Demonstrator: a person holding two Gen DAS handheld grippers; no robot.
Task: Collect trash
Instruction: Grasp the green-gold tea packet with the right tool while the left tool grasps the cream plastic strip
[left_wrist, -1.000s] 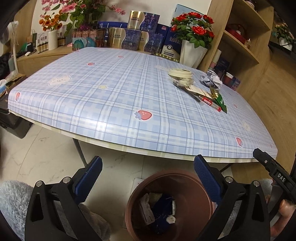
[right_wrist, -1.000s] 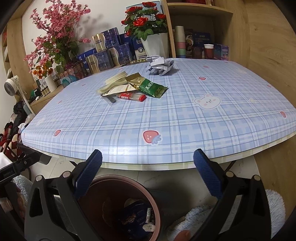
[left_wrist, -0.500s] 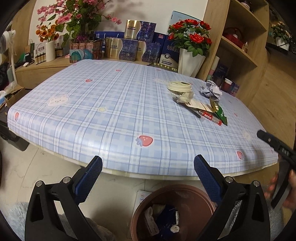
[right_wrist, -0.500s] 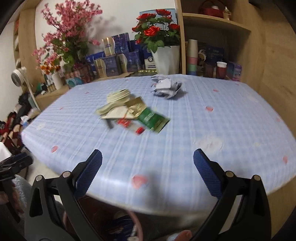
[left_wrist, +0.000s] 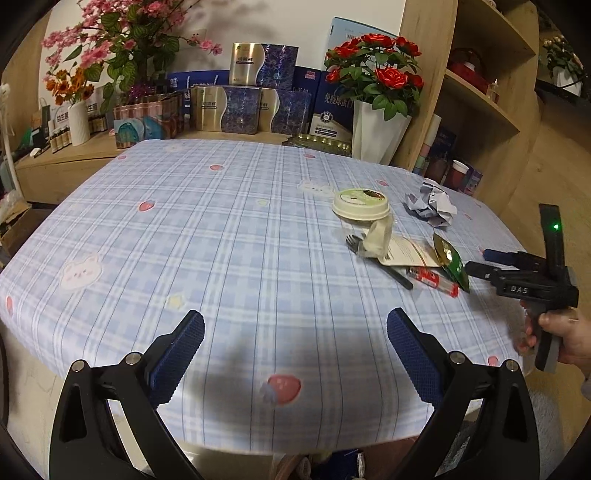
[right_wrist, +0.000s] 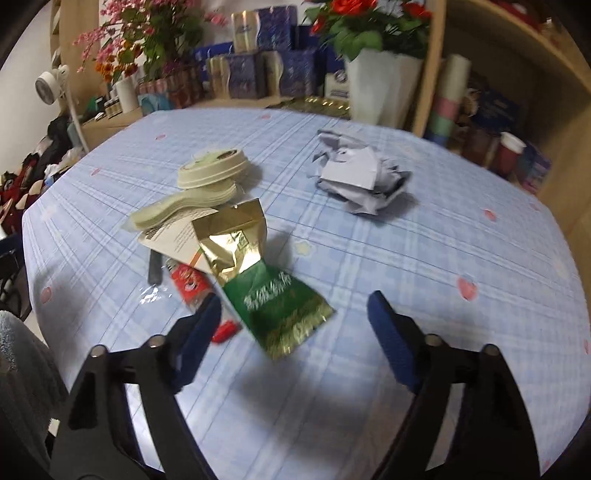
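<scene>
Left wrist view: left tongs (left_wrist: 295, 347) stand wide with nothing between the pads, over the near edge of the desk (left_wrist: 207, 236) with its blue plaid cloth; the trash lies grouped at about 2 o'clock from these tongs; right tongs (left_wrist: 476, 260), held by a hand (left_wrist: 561, 332) at 3 o'clock, point toward that group.

Right wrist view, left to right: dark fork handle (right_wrist: 155, 269); cream paper lid (right_wrist: 212, 170) at 11 o'clock, resting on a flattened cream cup (right_wrist: 177, 210); printed card (right_wrist: 177, 236) under it; red-labelled clear wrapper (right_wrist: 192, 288), just beside the left pad; green-and-gold foil sachet (right_wrist: 266, 280), lying flat on the desk at 12 o'clock from the right tongs (right_wrist: 295, 317); crumpled paper ball (right_wrist: 362, 177) at 1 o'clock, well apart from the rest.

Right tongs are closing, still fairly wide; the lower end of the sachet lies in the gap between the pads, neither pad pressing on it.
</scene>
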